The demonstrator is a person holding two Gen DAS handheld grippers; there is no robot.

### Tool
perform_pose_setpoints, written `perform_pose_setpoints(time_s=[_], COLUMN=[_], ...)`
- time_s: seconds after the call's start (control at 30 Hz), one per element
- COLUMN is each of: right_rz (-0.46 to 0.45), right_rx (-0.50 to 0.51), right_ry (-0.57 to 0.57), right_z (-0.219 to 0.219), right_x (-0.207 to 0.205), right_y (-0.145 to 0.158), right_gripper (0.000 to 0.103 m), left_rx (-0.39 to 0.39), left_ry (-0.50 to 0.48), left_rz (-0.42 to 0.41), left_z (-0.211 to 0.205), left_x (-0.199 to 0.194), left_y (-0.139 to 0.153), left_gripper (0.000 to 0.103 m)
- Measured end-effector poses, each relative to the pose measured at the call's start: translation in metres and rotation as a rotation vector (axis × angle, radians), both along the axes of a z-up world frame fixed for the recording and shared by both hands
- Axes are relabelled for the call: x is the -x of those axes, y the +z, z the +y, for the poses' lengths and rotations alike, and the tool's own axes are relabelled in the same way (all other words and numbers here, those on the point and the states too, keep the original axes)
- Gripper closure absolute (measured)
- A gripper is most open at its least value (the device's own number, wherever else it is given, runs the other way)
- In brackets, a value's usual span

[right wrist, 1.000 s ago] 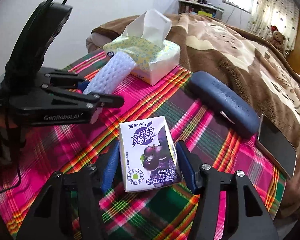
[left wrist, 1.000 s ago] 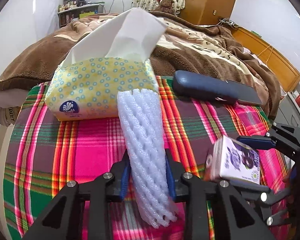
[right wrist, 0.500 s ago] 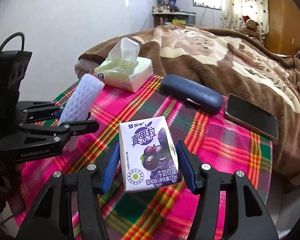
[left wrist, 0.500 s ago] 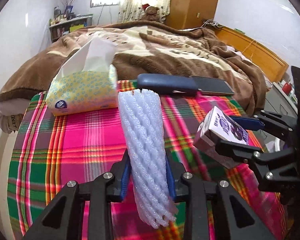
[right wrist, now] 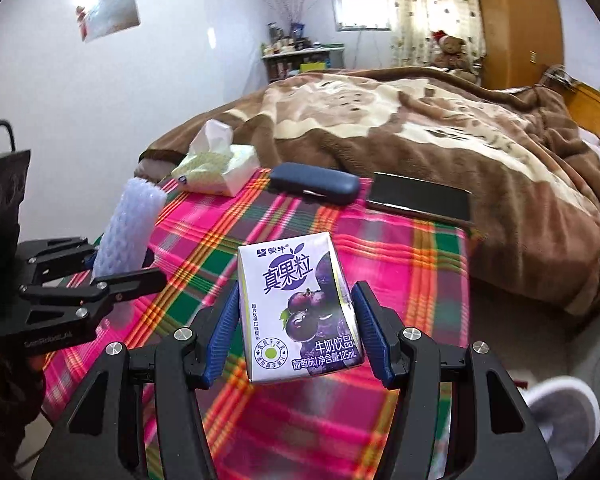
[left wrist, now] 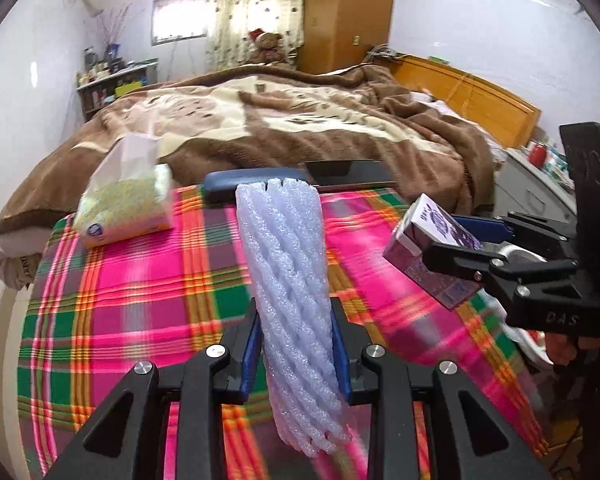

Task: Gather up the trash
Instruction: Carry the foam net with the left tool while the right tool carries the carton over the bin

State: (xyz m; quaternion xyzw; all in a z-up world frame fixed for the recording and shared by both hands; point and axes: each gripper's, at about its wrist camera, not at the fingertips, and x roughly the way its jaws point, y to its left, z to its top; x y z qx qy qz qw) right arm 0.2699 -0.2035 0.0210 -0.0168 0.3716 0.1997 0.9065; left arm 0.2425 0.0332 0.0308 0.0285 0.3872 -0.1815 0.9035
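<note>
My left gripper [left wrist: 294, 344] is shut on a white foam net sleeve [left wrist: 288, 280] and holds it upright above the plaid cloth [left wrist: 140, 280]. My right gripper [right wrist: 296, 328] is shut on a small purple grape milk carton [right wrist: 298, 304], lifted above the cloth [right wrist: 400, 256]. In the left wrist view the right gripper [left wrist: 456, 244] with the carton [left wrist: 432, 248] is at the right. In the right wrist view the left gripper [right wrist: 112, 268] with the foam sleeve [right wrist: 130, 232] is at the left.
A tissue pack [left wrist: 128, 208], a dark blue glasses case [left wrist: 252, 184] and a black phone [left wrist: 352, 172] lie at the cloth's far edge. A bed with a brown blanket [left wrist: 292, 120] is behind. A white slipper [right wrist: 564, 412] is on the floor at the right.
Both grippers have risen and pulled back from the table with their objects. The tissue pack, case and phone look smaller and farther away.
</note>
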Motion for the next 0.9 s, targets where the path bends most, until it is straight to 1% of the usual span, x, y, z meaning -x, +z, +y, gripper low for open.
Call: perform_pose_setpoints(time_s=[0.23,0.47,0.67,0.9], right_rz=[-0.018,-0.032,-0.047,-0.017], right_rx=[-0.001,-0.003,-0.005,0.002], right_ry=[-0.081,-0.160,-0.241,-0.368], right_z=[-0.045,-0.089,-0.127,-0.176], right_x=[0.023,0.044,0.062,0.081], right_y=[0.004,0.006,0.007,0.000], right_gripper=[0.045,0.045,0.045,0.045], left_rx=[0.000,0.006,0.003,0.017], left_ry=[-0.082,-0.167,-0.239,-0.336], left_rz=[-0.031,-0.048,-0.047,-0.022], left_z=[-0.050,-0.103,-0.153,-0.216], left_x=[0.029,0.048,0.060,0.078], left_y=[0.013,0.021,0.020,0.011], left_gripper=[0.072,0.072,0.072,0.072])
